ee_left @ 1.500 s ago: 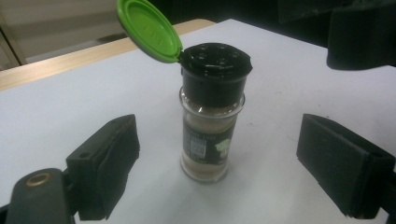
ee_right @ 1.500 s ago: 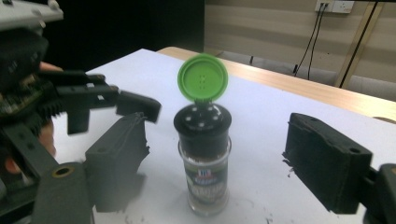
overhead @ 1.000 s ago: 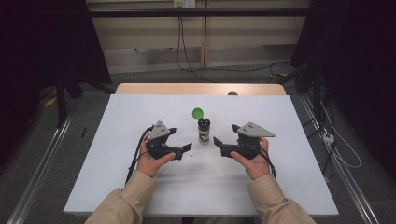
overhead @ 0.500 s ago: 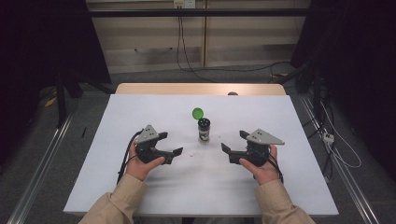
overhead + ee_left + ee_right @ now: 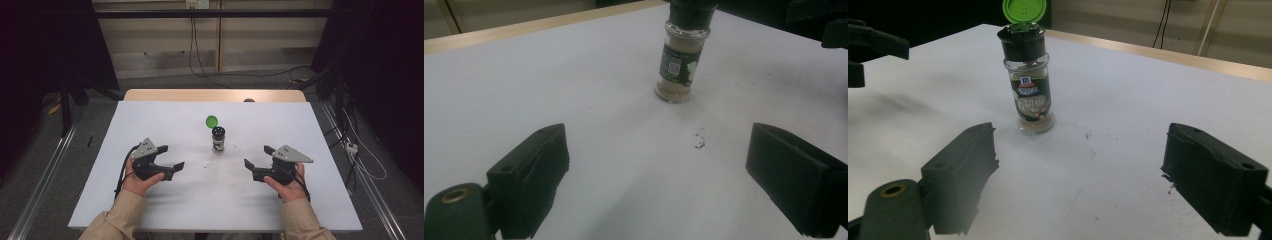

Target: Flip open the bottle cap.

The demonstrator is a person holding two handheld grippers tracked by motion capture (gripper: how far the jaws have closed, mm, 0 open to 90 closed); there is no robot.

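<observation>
Two tongs: left tongs [image 5: 169,161] and right tongs [image 5: 257,163] both rest low over the white counter [image 5: 150,210], each carried in one of the person's hands.
Left tongs state: spread wide, nothing between the jaws; in the left gripper view bare counter shows through the gap.
Right tongs state: spread wide as well, empty; the right gripper view shows bare counter between the jaws.
Thing in hand: a small spice jar [image 5: 218,140] with a black collar and a green flip lid [image 5: 211,121] standing open, hinged back above the shaker top.
Jar's place: near the middle of the counter, between the two tongs and a little farther from the person than either.
Jar's long axis: upright, base flat on the counter, label facing the right tongs [image 5: 1032,97].
Direction from left tongs: ahead and toward the right jaw's side [image 5: 682,55]; the jaws point roughly at it.
Direction from right tongs: ahead and toward the left jaw's side; the jaws point inward at it.
Nearer hand: hard to call; both stand well apart from the jar, at about the same remove.
Loose bits: a few dark specks [image 5: 699,142] lie on the counter just in front of the jar.
Judgement: either tongs would need to travel inward and forward to straddle the glass body below the collar, keeping level so the upright jar is not tipped.
</observation>
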